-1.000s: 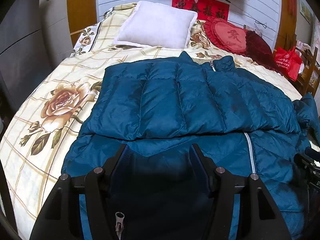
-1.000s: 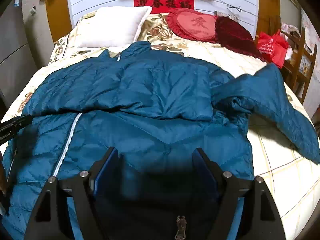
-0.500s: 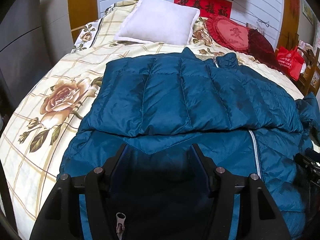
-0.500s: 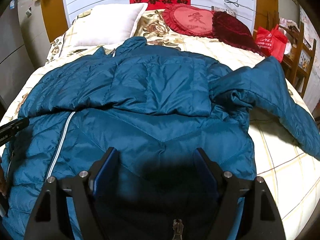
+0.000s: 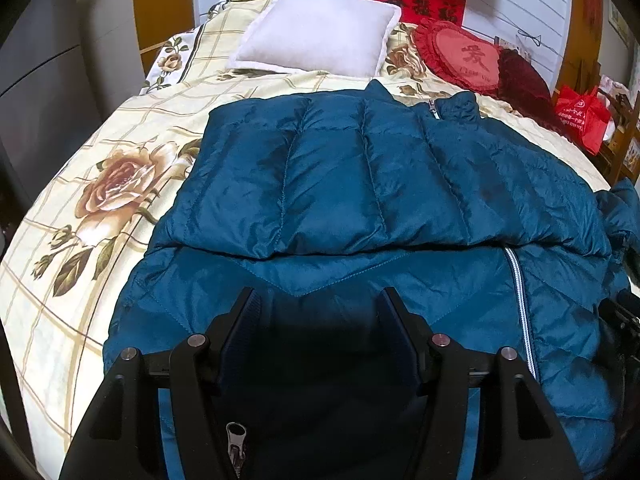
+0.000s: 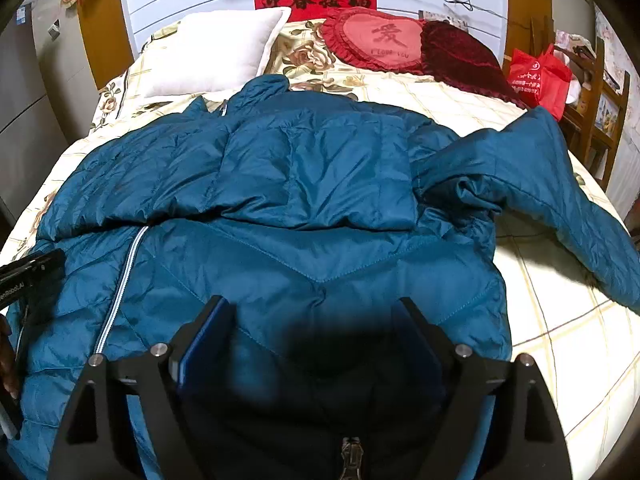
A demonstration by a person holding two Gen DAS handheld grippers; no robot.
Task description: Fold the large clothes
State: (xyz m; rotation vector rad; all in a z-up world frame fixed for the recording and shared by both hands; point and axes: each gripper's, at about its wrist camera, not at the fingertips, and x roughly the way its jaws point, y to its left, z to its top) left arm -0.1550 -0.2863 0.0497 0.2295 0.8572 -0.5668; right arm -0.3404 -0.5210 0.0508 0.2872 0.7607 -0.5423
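Teal fabric: quilted down jacket (image 5: pixel 360 184) lies spread across the bed (image 5: pixel 80 240), collar toward the pillows, hem toward both cameras.
Jacket layout: 1 sleeve is folded flat across the chest in the left wrist view; the other sleeve (image 6: pixel 560 184) trails off to the side onto the bedspread in the right wrist view.
Zipper: white-edged zipper line (image 5: pixel 518 296) runs down the lower front, visible in both views.
Left gripper (image 5: pixel 318 320): fingers spread wide, hovering low over the lower front panel — nothing between the pads.
Right gripper (image 6: pixel 316 320): fingers likewise set wide apart above the hem area, no cloth pinched.
Contact: cannot tell whether either fingertip touches the fabric; deep shadow fills the gap between the fingers.
Cross-view: body of the left gripper shows at the left edge of the right wrist view, over the jacket's side.
Zip pulls: 1 metal pull (image 5: pixel 234 446) hangs in the near foreground of each view.
Bedspread: cream check with rose print.
Head of bed: white pillow (image 5: pixel 320 46), red heart cushion (image 5: pixel 464 58), dark red cushion (image 6: pixel 460 58) — all clear of the jacket.
Side: red bag (image 6: pixel 538 76) beside the bed on a wooden chair.
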